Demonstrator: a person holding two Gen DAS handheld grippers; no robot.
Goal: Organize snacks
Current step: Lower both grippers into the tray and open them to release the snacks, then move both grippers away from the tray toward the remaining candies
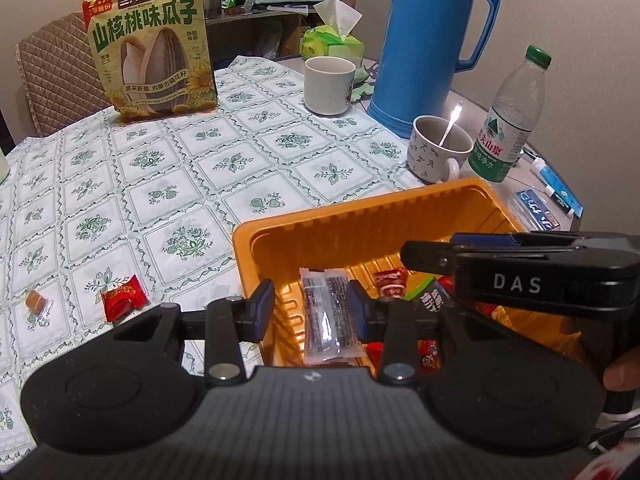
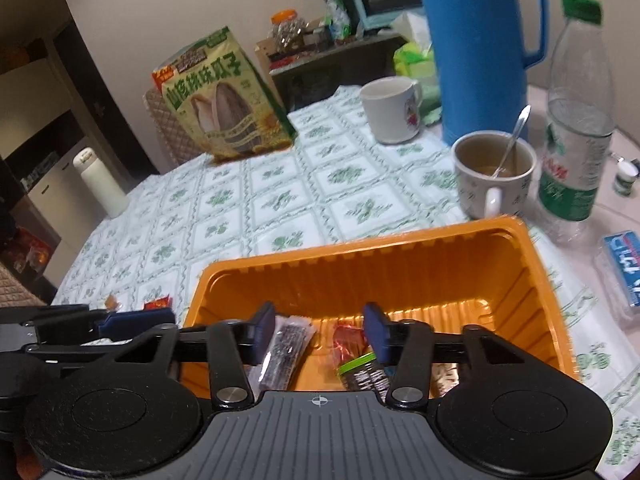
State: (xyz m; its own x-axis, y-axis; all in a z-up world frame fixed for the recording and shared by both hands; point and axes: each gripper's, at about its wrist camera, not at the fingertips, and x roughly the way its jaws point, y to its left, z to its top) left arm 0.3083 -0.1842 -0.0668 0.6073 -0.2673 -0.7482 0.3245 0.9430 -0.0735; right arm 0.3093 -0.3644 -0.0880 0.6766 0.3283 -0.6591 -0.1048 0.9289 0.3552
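Note:
An orange plastic tray [image 1: 360, 208] [image 2: 360, 240] sits at the table's near right and holds several snacks. Among them are a clear packet of dark pieces [image 1: 328, 312] [image 2: 284, 348], a red-wrapped candy [image 2: 348, 340] and a green-edged dark packet [image 2: 364, 372]. My left gripper [image 1: 310, 306] hangs open over the tray's left rim, its pads clear of the packet below. My right gripper [image 2: 320, 330] is open above the tray with the red candy lying under its gap. A red candy [image 1: 122, 300] and a caramel candy [image 1: 36, 302] lie loose on the cloth to the left. A sunflower-seed bag [image 1: 152, 48] stands at the far side.
Behind the tray stand a mug with a spoon [image 1: 438, 148], a water bottle [image 1: 512, 116], a tall blue thermos [image 1: 424, 40] and a white mug [image 1: 328, 84]. A blue box [image 1: 536, 208] lies at the right. A white flask [image 2: 102, 184] stands near the left edge.

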